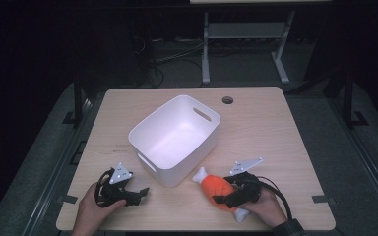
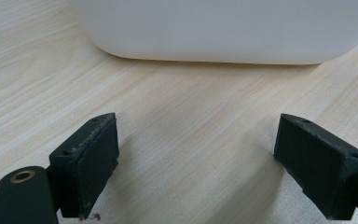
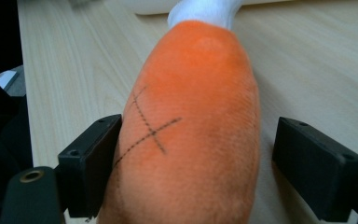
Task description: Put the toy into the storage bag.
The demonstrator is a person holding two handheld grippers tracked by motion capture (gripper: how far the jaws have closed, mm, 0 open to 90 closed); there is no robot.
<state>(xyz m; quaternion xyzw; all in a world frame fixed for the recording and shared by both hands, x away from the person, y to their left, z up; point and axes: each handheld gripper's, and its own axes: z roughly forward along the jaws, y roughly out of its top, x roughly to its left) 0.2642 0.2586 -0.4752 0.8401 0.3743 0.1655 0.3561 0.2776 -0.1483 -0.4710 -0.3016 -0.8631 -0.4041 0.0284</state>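
A white plastic bin (image 1: 199, 152) with handle slots stands empty in the middle of the wooden table (image 1: 266, 132). An orange plush drumstick (image 1: 214, 186) with white ends lies at the front right, just beside the bin's near corner. My right gripper (image 1: 225, 192) is open and straddles it. In the right gripper view the drumstick (image 3: 191, 116) sits between the jaws of the right gripper (image 3: 196, 163): the left jaw touches it and the right jaw stands off. My left gripper (image 1: 140, 195) rests open at the front left, with bare wood between the jaws of the left gripper (image 2: 196, 158) and the bin wall (image 2: 223, 28) ahead.
A round cable hole (image 1: 227, 100) sits near the table's far edge. Behind the table, on the dark floor, are the white legs of another desk (image 1: 205, 49) and some cables. Bare tabletop lies right of the bin and along the far side.
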